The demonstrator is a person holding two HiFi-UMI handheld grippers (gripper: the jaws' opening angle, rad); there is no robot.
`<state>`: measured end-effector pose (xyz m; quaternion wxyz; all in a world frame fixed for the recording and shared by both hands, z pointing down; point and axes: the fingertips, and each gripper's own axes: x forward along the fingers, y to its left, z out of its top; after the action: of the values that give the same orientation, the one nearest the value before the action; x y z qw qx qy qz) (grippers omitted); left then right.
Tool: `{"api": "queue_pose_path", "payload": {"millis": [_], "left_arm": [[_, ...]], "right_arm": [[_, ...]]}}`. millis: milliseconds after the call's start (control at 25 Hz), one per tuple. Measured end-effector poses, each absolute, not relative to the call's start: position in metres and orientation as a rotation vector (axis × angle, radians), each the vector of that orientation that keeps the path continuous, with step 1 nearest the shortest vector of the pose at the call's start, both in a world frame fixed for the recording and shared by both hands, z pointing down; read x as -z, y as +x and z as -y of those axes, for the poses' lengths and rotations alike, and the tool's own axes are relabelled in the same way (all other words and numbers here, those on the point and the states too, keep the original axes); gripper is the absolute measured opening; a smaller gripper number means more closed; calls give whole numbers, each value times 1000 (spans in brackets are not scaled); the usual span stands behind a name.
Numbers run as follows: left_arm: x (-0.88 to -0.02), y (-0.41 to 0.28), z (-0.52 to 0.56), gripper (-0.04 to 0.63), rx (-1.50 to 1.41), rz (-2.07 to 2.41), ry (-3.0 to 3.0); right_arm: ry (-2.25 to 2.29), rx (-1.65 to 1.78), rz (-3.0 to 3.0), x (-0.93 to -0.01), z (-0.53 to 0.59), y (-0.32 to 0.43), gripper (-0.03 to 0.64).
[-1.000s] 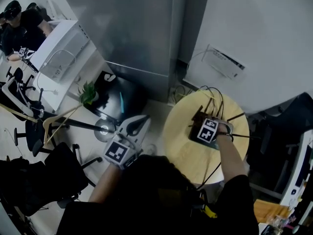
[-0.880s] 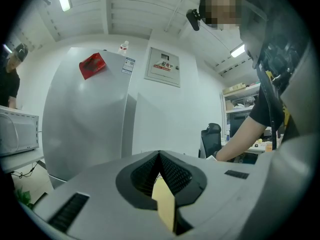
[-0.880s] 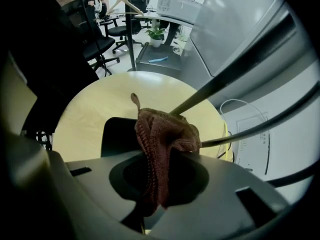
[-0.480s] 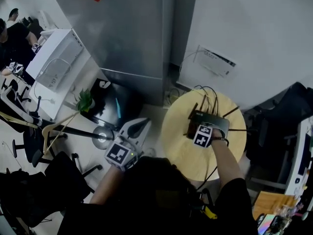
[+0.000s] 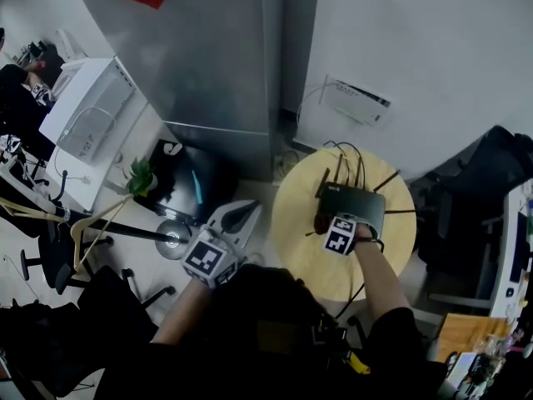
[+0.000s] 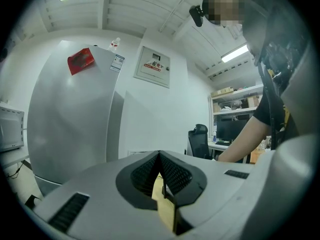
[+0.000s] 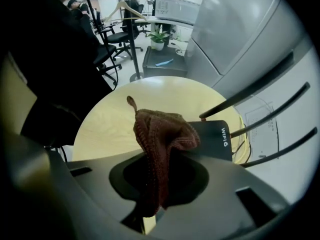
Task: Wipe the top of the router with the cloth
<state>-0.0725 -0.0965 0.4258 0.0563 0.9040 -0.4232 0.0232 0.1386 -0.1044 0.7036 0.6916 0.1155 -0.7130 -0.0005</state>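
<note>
A black router (image 5: 360, 205) with several antennas sits on the round yellow table (image 5: 308, 257). In the right gripper view its top (image 7: 216, 140) carries the print "WIFI6". My right gripper (image 5: 325, 222) is at the router's near left end, shut on a brown knitted cloth (image 7: 161, 134) that bunches up out of the jaws (image 7: 159, 176). The cloth hangs over the router's edge and the table. My left gripper (image 5: 240, 215) hovers off the table to the left, above the floor. In the left gripper view it (image 6: 160, 156) is shut with nothing in it.
A tall grey fridge (image 5: 216, 65) and a white wall box (image 5: 358, 102) stand behind the table. Cables (image 5: 346, 158) run off the router's back. A coat stand base (image 5: 172, 238), a potted plant (image 5: 141, 173) and office chairs (image 5: 62, 232) lie to the left; a dark chair (image 5: 475, 215) is on the right.
My right gripper has slid the cloth leftward across the router toward its left end, uncovering more of the top. The head view has shifted a little. The left gripper has stayed put.
</note>
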Motion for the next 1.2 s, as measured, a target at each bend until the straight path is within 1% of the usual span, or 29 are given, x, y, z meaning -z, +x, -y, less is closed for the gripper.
{"api": "queue_pose_path", "payload": {"millis": [360,640,800,960,1200], "left_arm": [[-424,-59,99,-2,-59,1229,2771],[-424,-51,107,-2,-33,1214,2765],[-423,-40,110,-2,-16,1191,2765],[-423,-33,116,-2,-22,1178,2780],[-426,-28,123,-2,-33,1190,2752]], "right_arm": [[233,-153,1676,-722,86,138,66],[248,-62,1653,-703,83,141,66],[204,-113,1676,-711,74,144,66],[191,-270,1715,-706,76,169,66],[136,-776,1877,-662,94,206,66]]}}
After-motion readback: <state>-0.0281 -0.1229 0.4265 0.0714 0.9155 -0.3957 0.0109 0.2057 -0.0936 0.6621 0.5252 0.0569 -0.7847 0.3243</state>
